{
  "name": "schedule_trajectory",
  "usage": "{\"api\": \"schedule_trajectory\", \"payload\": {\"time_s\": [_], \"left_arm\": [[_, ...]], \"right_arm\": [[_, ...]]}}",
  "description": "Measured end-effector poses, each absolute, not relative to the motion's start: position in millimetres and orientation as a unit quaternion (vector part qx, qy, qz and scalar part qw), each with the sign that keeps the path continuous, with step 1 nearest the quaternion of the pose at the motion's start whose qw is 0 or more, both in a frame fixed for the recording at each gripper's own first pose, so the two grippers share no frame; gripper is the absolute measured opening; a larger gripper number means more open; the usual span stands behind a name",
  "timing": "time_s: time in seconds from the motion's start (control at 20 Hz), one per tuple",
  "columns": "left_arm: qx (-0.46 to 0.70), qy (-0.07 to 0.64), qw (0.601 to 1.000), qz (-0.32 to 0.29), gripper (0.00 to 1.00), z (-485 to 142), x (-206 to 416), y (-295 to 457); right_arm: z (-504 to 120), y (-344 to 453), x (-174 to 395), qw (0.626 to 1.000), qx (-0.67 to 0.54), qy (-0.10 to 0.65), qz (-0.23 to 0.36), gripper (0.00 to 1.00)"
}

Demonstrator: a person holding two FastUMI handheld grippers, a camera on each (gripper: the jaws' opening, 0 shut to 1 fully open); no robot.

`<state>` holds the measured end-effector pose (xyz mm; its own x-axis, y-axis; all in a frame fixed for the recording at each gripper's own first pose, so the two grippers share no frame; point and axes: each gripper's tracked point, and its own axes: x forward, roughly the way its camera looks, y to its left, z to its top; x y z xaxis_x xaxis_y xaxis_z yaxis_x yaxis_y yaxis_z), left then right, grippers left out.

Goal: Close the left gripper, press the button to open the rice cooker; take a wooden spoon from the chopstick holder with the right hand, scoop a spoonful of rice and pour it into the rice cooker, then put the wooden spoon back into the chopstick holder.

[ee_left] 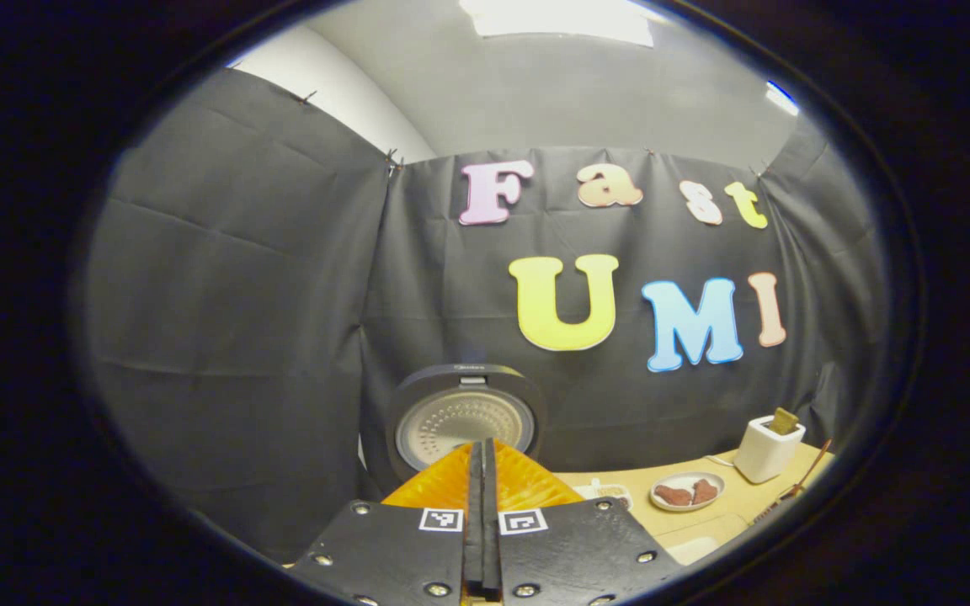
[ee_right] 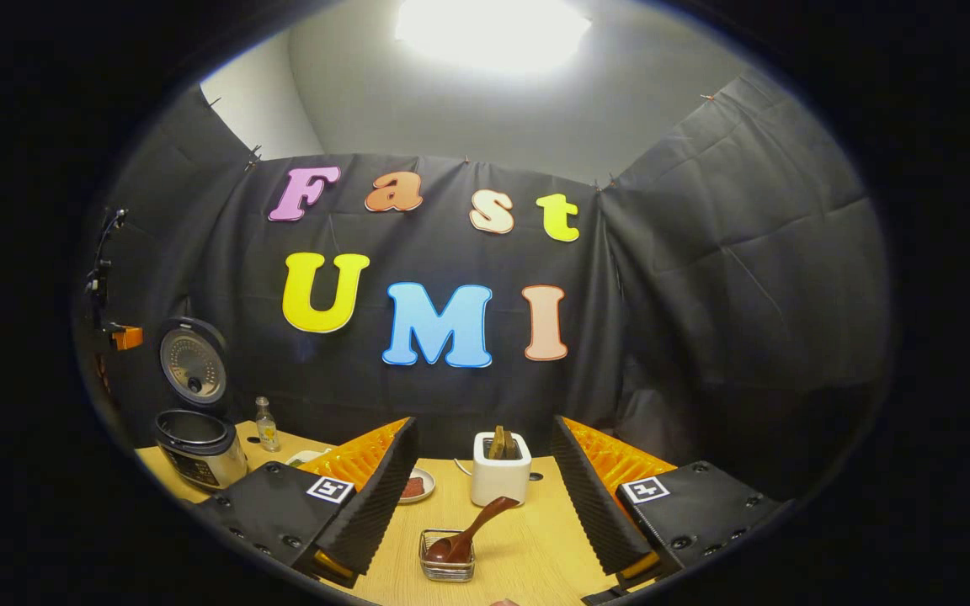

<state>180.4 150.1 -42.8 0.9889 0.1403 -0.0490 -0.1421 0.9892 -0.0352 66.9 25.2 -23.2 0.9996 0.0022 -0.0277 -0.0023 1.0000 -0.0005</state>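
The rice cooker [ee_right: 199,450] stands at the table's left end with its lid [ee_right: 192,364] swung up. In the left gripper view the raised lid [ee_left: 461,417] faces me, just behind my left gripper [ee_left: 482,450], whose fingers are pressed together with nothing between them. A brown wooden spoon [ee_right: 468,532] rests bowl-down in a small wire holder [ee_right: 447,566] near the table's front edge, its handle leaning up to the right. My right gripper [ee_right: 485,429] is open above and around the holder, and neither finger touches the spoon.
A white toaster [ee_right: 499,473] with bread stands behind the holder, also seen as the toaster [ee_left: 767,450]. A plate of brown pieces [ee_left: 687,492] lies on the wooden table [ee_right: 527,547]. A small bottle [ee_right: 265,425] stands right of the cooker. Black cloth walls close the booth.
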Motion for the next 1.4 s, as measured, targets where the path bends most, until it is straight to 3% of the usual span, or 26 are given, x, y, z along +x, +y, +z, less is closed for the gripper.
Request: {"api": "schedule_trajectory", "payload": {"time_s": [0.05,0.15,0.3,0.8,1.35,1.4], "left_arm": [[-0.020,0.017,0.997,0.075,0.02,-35.0,171.8,150.6],[-0.024,0.011,0.997,0.074,0.19,-24.0,157.8,147.4],[-0.014,0.002,0.997,0.078,0.77,-13.4,133.8,144.7],[0.007,0.004,0.996,0.094,0.78,-0.6,67.9,132.8],[0.022,0.005,0.994,0.106,0.78,17.4,40.0,132.5],[0.022,0.006,0.994,0.108,0.78,18.3,38.8,133.7]], "right_arm": [[-25.7,24.9,70.3,1.000,0.003,0.016,0.004,0.97],[-33.9,23.7,77.4,1.000,0.011,0.026,0.010,0.99],[-49.7,20.0,93.1,0.998,0.031,0.046,0.014,0.97],[-117.8,8.7,148.1,0.989,0.073,0.128,0.014,0.99],[-204.5,10.6,177.8,0.966,0.123,0.228,0.011,0.98],[-211.7,11.2,179.1,0.963,0.127,0.238,0.012,0.93]]}}
